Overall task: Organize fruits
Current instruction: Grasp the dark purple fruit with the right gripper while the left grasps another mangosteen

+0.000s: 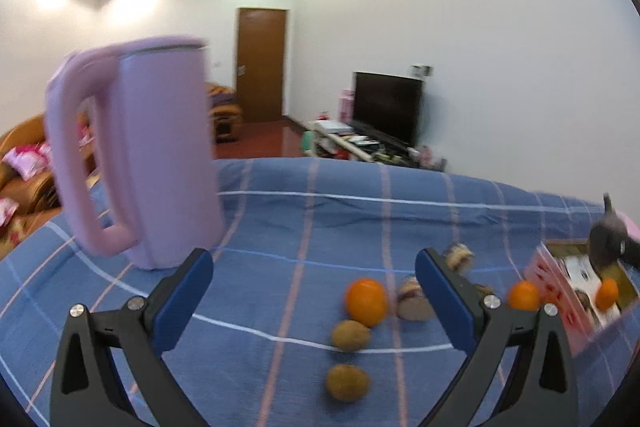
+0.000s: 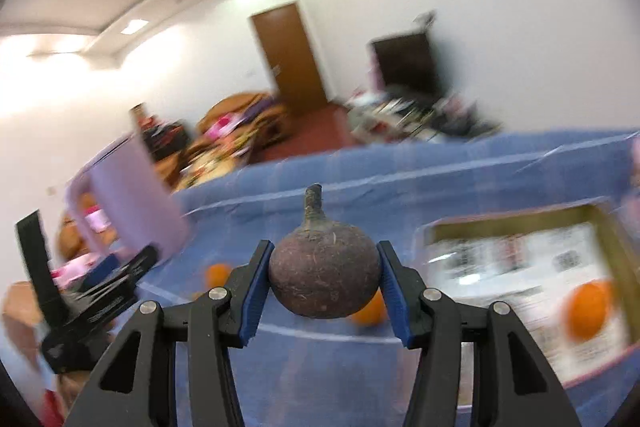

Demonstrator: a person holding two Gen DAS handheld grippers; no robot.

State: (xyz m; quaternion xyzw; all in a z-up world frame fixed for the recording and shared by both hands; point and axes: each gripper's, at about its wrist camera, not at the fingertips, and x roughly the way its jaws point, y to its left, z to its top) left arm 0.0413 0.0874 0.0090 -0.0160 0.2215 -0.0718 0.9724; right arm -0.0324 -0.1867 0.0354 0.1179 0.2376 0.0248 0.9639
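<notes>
Right now, through my left wrist view, my left gripper (image 1: 314,301) stands with its jaws wide and nothing between them, hanging over the blue checked cloth (image 1: 280,227). Ahead of it lie an orange (image 1: 366,301), two brown kiwis (image 1: 350,335) (image 1: 347,383) and some blurred striped pieces I cannot name. A second orange (image 1: 523,295) sits just beside the pink-edged tray (image 1: 560,283), and a third (image 1: 607,293) lies in it. The lilac jug (image 1: 160,155) stands to the left, well apart from the fruit. I should keep this side clear of the jug while the other works.

Through my right wrist view, my right gripper (image 2: 324,287) is closed narrow on a dark round fruit (image 2: 324,273) with its stem up, both blue pads pressing its sides, lifted off the cloth. The tray shows to the right, with an orange (image 2: 590,309) inside. The picture is smeared, so I judge I am carrying. To do this well I would hold the squeeze steady without crushing, bring the fruit over a bare part of the tray beside that orange, lower until it rests, and only then let go.
</notes>
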